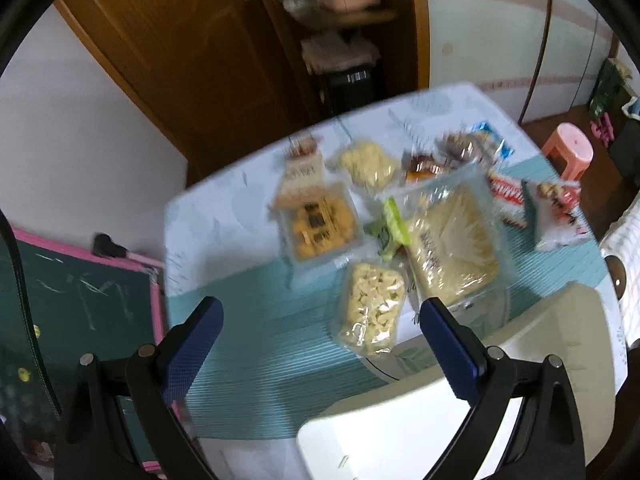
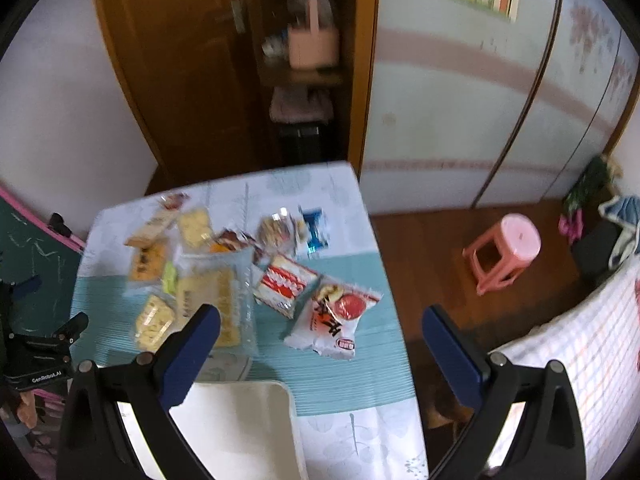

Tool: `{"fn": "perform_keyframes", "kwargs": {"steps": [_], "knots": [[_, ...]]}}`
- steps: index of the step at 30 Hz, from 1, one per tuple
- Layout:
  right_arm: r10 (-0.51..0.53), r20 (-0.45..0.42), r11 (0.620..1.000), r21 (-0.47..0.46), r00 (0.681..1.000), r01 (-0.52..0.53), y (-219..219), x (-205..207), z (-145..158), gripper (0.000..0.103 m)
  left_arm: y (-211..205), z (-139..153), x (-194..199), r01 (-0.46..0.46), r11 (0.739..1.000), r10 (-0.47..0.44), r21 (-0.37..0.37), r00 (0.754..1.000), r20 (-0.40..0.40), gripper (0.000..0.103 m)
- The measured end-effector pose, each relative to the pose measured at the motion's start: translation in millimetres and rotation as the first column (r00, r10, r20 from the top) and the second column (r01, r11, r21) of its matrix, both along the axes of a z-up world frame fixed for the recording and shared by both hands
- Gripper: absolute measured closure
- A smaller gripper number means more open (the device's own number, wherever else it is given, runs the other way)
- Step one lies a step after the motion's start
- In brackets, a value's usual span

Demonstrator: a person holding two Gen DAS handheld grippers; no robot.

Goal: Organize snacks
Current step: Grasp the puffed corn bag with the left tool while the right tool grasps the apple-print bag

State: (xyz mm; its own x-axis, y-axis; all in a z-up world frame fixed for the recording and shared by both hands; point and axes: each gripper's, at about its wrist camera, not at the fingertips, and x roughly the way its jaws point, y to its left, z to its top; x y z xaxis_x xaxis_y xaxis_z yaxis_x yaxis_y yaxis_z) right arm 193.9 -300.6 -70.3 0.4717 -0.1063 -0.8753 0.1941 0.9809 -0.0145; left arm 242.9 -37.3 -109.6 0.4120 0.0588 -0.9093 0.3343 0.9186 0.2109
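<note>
Left claw point(image 1: 320, 344): we hold it spread wide and empty above the near part of the table point(image 1: 224, 216), its fingers apart over the teal mat point(image 1: 260, 332).
Right claw point(image 2: 320, 350): ours too, spread wide, holding nothing, hovering over the table's near right edge, part of it above the floor.
Tray point(image 2: 236, 428): white, empty, at the near edge of the table, below both claws.
Big bag point(image 1: 452, 240): clear, with pale yellow contents, mid-table just beyond the tray.
Small bag point(image 1: 372, 308): pale pieces inside, just left of the big bag, nearest the tray.
Orange pack point(image 1: 320, 224): left of the big bag, farther from the tray.
Red-white pack point(image 2: 336, 320): right of the big bag, lying on the mat.
Striped pack point(image 2: 284, 284): between the big bag and the red-white pack.
Other snacks: a blurred cluster at the table's far side; we cannot tell them apart.
Stool point(image 2: 508, 252): pink, on the floor well right of the table.
</note>
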Motion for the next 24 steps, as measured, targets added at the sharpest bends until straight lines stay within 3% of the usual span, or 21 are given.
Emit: {"fn": "perform_keyframes", "kwargs": {"steps": [11, 19, 24], "knots": [[-0.093, -0.224, 0.994, 0.033, 0.970, 0.103, -30.6, 53.9, -114.3, 0.004, -19.3, -100.1, 40.3, -0.048, 0.998, 0.056, 0.045, 0.974, -0.221, 0.005], [-0.106, -0.312, 0.987, 0.085, 0.944, 0.139, -34.5, 67.9, -158.4, 0.007, -20.7, -133.2, 58.6, -0.089, 0.994, 0.104, 0.063, 0.945, -0.309, 0.005], [-0.082, -0.333, 0.986, 0.110, 0.939, 0.125, -29.0, 69.4, -170.1, 0.015, -19.0, -149.2, 62.5, -0.098, 0.992, 0.120, 0.082, 0.928, -0.353, 0.013]]}}
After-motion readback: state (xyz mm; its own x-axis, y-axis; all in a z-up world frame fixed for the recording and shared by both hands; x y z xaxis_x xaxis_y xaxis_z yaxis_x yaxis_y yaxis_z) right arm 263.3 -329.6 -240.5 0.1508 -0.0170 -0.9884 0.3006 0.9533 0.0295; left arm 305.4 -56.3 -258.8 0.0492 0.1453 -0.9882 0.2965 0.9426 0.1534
